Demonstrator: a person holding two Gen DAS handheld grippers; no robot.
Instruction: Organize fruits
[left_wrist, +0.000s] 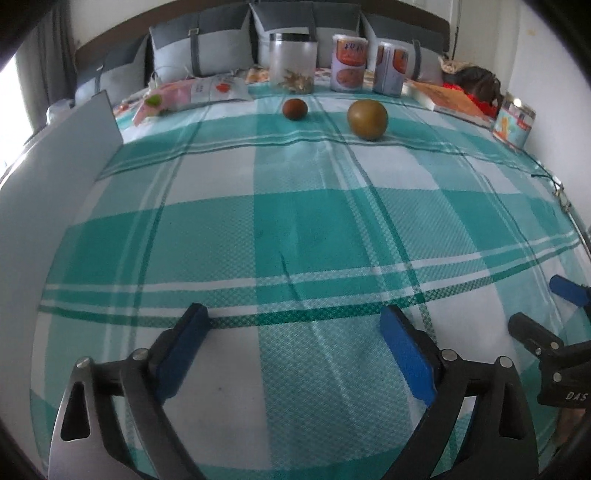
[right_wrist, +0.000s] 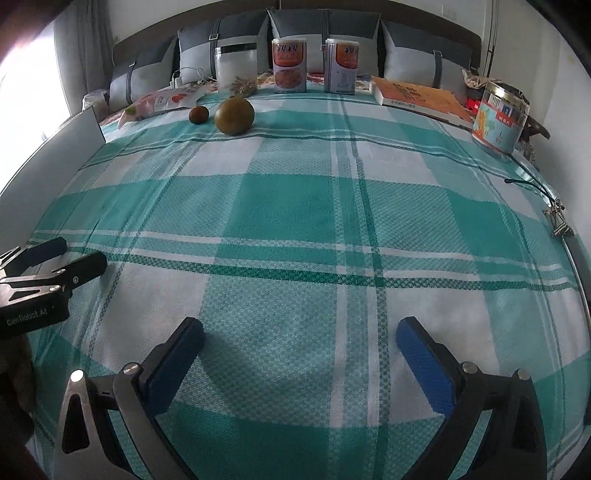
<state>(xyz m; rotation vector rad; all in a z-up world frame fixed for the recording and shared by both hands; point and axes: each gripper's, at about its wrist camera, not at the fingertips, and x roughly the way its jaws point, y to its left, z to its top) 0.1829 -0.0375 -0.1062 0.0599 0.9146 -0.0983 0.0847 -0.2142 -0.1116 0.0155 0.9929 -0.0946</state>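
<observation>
- Left wrist view: the left gripper (left_wrist: 295, 334) is seen at the bottom of the frame, jaws spread wide, nothing between them; only the checked cloth (left_wrist: 295, 229) lies under them.
- Two fruits are noted at upper centre, on the cloth: a small brown fruit (left_wrist: 294, 109) and, to its right and apart from it, a large green fruit (left_wrist: 367, 119). Both sit well away from the jaws, just before a row of tins (left_wrist: 347, 62) and a jar (left_wrist: 291, 62).
- The right gripper (left_wrist: 543, 310) is glimpsed at the right edge.
- Right wrist view: the right gripper (right_wrist: 301, 339) is likewise spread and empty at the bottom. The fruits appear at upper left, the small one (right_wrist: 198, 115) just beside the large one (right_wrist: 235, 115).
- Step judged: approach, nothing yet grasped. No bowl or tray for the fruits is made out.
- Next move judged: a long reach toward the frame's top is called for, with the jaws kept wide for the large fruit, which is likely to roll on the soft cloth.
</observation>
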